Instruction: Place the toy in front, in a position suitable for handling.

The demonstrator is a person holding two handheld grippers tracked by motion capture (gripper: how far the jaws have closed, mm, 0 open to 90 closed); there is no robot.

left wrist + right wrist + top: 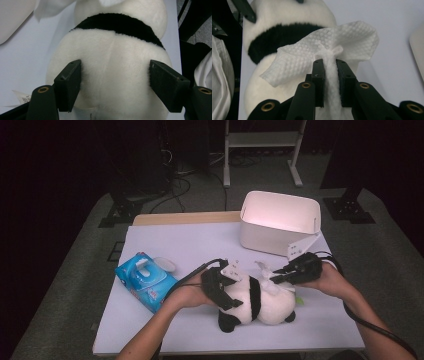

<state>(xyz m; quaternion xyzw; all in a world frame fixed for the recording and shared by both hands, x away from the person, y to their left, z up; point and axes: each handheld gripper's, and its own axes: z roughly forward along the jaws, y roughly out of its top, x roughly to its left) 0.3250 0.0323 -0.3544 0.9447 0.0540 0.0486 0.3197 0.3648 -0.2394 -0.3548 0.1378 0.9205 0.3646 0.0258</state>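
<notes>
2 grippers are working on 1 toy here, and each has its own job. Nearest you, the plush panda (pixel 257 301) lies on its side at the front of the white table (pixel 165 330), between your hands. Your left gripper (pixel 220 287) clamps it: in the left gripper view both black pads press into the white fur either side of the body, just short of the black band, so the toy looks pinned to stop it sliding or rolling. Your right gripper (pixel 329 75) has its jaws pinched tight on a bunched wet wipe (pixel 324 47), gathered into a stem between the pads with the embossed sheet fanning out over the panda's back. Held that way, the loose cloth can lie flat against the fur, which suits wiping.

Further left, the blue wipe pack (pixel 145 281) lies with its lid flipped open, within reach if you want a fresh sheet. At the far right edge stands the white bin (pixel 279 222), open-topped, probably there to take the toy or the used wipe.
</notes>
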